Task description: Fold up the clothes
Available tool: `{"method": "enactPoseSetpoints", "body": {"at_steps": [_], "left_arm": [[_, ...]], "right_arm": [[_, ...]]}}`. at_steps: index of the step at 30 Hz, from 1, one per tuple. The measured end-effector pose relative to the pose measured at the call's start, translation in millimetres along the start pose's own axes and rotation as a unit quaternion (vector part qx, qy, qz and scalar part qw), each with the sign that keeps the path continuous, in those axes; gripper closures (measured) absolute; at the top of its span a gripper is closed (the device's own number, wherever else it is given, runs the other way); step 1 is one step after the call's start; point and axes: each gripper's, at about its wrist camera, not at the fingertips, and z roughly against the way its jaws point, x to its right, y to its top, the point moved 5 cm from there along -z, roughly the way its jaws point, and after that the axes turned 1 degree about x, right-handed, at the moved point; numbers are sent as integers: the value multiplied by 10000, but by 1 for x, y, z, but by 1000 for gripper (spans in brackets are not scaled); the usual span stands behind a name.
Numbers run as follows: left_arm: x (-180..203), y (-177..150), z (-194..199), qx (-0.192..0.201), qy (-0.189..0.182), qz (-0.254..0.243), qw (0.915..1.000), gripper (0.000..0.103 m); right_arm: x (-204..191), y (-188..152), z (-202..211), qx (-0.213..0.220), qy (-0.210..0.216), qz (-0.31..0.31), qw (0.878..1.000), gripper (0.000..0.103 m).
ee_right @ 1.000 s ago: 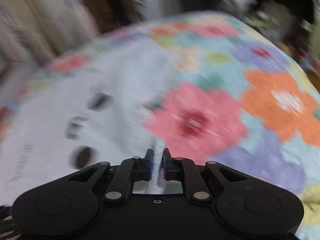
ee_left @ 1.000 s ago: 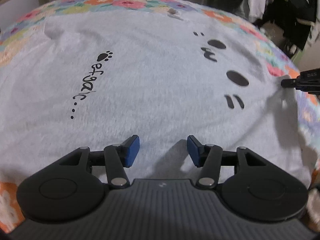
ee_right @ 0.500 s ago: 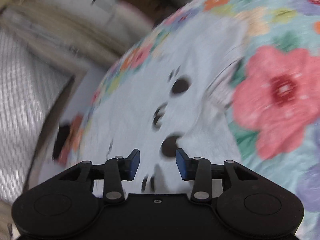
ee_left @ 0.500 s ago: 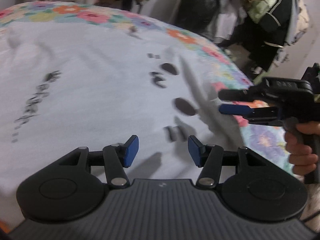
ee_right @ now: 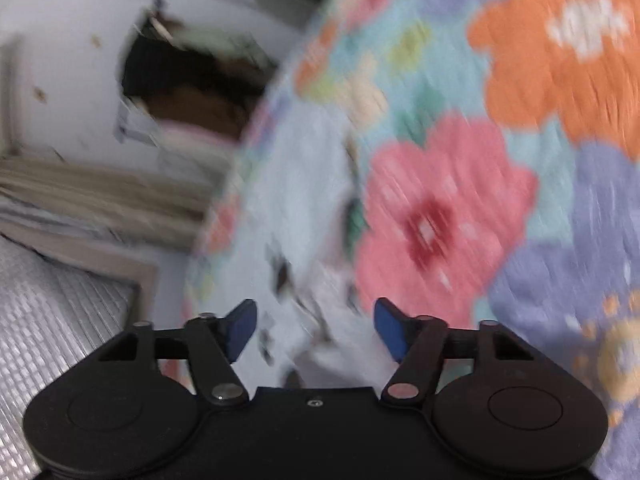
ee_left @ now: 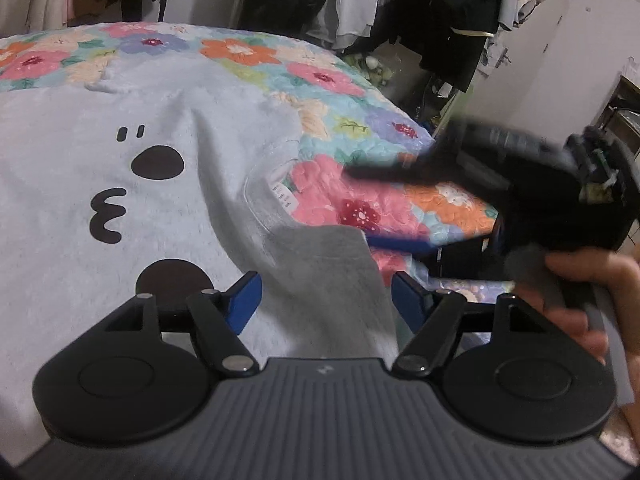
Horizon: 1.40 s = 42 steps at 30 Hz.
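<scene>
A pale blue fleece top (ee_left: 120, 184) with a black printed face lies flat on the floral quilt (ee_left: 320, 76). Its neck opening with a white label (ee_left: 280, 192) is at the right; a grey flap of the garment (ee_left: 328, 272) lies by it. My left gripper (ee_left: 326, 300) is open just above that flap, touching nothing. My right gripper (ee_left: 396, 216) is open, held by a hand, blurred, over the quilt just right of the collar. In the right wrist view it (ee_right: 314, 330) is open above the garment's edge (ee_right: 296, 208).
Dark clothes (ee_left: 440, 12) hang behind the bed at the back right. The bed's edge (ee_left: 416, 120) falls off toward a cluttered floor. In the right wrist view a wall and a woven grey surface (ee_right: 52, 312) lie to the left.
My right gripper let go of the garment edge and opened, then swung round beside the collar. My left gripper moved right toward the neck opening, staying open.
</scene>
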Motion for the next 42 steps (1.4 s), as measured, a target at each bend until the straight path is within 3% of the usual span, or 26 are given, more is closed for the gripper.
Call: {"method": "enactPoseSetpoints", "body": {"at_steps": [2, 4, 7, 8, 9, 12, 14, 15, 16, 17, 18, 21, 24, 27, 31, 38, 42], "left_arm": [[-6, 1, -1, -11, -20, 30, 10000, 33], [-10, 1, -3, -66, -28, 54, 10000, 34], [-7, -5, 0, -42, -92, -30, 9999, 34], [-6, -6, 0, -9, -105, -56, 9999, 34], [-6, -7, 0, 20, -120, -66, 9999, 32], [-9, -11, -6, -109, -67, -10, 9999, 28], [-14, -12, -8, -143, -95, 166, 9997, 31], [-19, -13, -8, -152, 14, 254, 9996, 49], [-24, -14, -8, -161, 153, 341, 9992, 82], [-31, -15, -9, -199, 315, 414, 9984, 91], [-39, -15, -8, -219, 441, 545, 9973, 93], [-71, -16, 0, -69, 555, 1192, 9913, 95], [-92, -17, 13, 137, 619, 1572, 9855, 95], [-107, -15, 23, 279, 785, 1699, 9819, 95], [-123, -16, 31, 410, 1140, 1773, 9767, 95], [-136, -27, 39, 525, 1108, 2159, 9687, 95], [-155, -34, 40, 642, 1103, 2779, 9521, 95]], "right_arm": [[7, -12, -9, -336, -206, -102, 9992, 31], [0, -17, -14, -467, 150, -173, 9986, 30], [-17, -20, -21, -500, 566, -49, 9971, 54], [-22, -21, -25, -530, 632, 15, 9966, 70], [-26, -23, -30, -617, 698, 40, 9956, 74], [-32, -24, -35, -816, 862, 15, 9929, 75], [-31, -23, -36, -903, 935, -41, 9915, 72], [-29, -23, -36, -926, 972, -93, 9909, 71], [-27, -23, -36, -949, 1009, -146, 9902, 71], [-25, -20, -38, -941, 1086, -330, 9891, 70], [-23, -18, -40, -906, 1191, -536, 9873, 65], [-13, -6, -33, -453, 1123, -852, 9890, 55], [-9, 5, -24, -56, 313, -410, 9987, 55], [-15, 8, -29, 25, -477, 248, 9986, 55], [-19, 15, -40, -112, -426, 141, 9989, 54], [-11, 19, -54, -121, -742, 414, 9963, 52], [-11, 26, -68, 141, -580, 289, 9978, 45]]}}
